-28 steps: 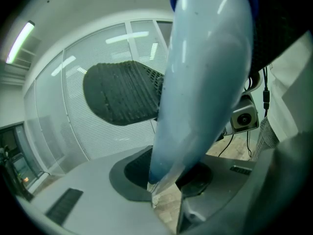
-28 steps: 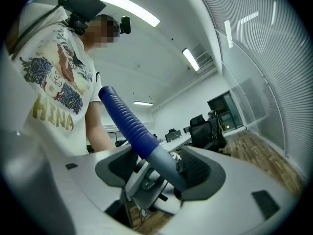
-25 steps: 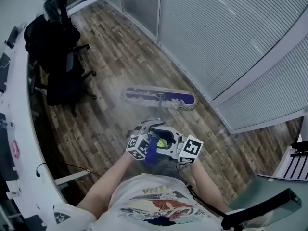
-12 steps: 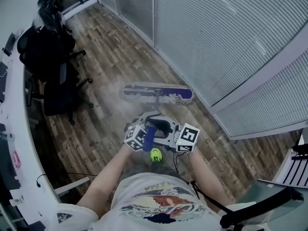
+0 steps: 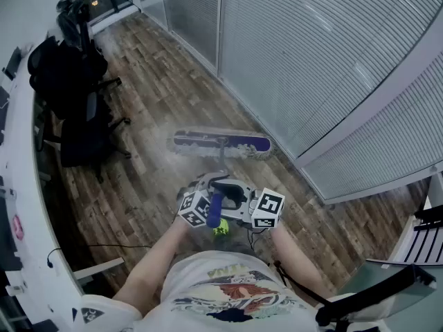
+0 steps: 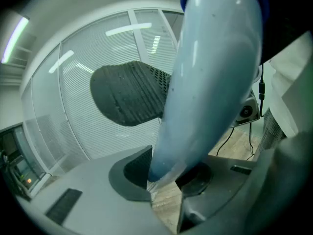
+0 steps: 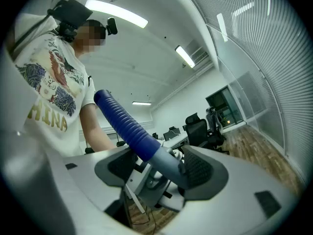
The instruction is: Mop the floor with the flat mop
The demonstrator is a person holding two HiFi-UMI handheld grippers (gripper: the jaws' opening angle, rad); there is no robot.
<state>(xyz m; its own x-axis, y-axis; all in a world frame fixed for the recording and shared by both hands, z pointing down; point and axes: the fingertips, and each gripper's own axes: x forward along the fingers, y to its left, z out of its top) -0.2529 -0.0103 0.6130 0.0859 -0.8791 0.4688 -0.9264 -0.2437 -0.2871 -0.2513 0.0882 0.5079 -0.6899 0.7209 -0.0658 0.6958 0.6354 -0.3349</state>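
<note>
The mop is in use, so the task is under way, but how much of it is done cannot be read off the boards. The head (image 5: 220,144) lies flat on the floor (image 5: 159,95), just ahead of the person and near the foot of the glass wall (image 5: 311,54) on the right. A pale haze sits on the boards around the head. It may be damp or only blur, and no clear wet track marks what has been covered.

Both tongs are clamped on the handle (image 5: 216,209), close together in front of the person's body. The left gripper (image 5: 201,200) has its pads closed on the pale shaft, which runs up between them in the left gripper view (image 6: 164,173). The right gripper (image 5: 257,209) grips the shaft just under the ribbed blue sleeve, as the right gripper view shows (image 7: 156,168).

By my judgement most of the floor remains to be mopped: the long far strip toward the chairs (image 5: 76,102), the boards along the desk (image 5: 21,206) on the left, and the near right corner beside the wall.
</note>
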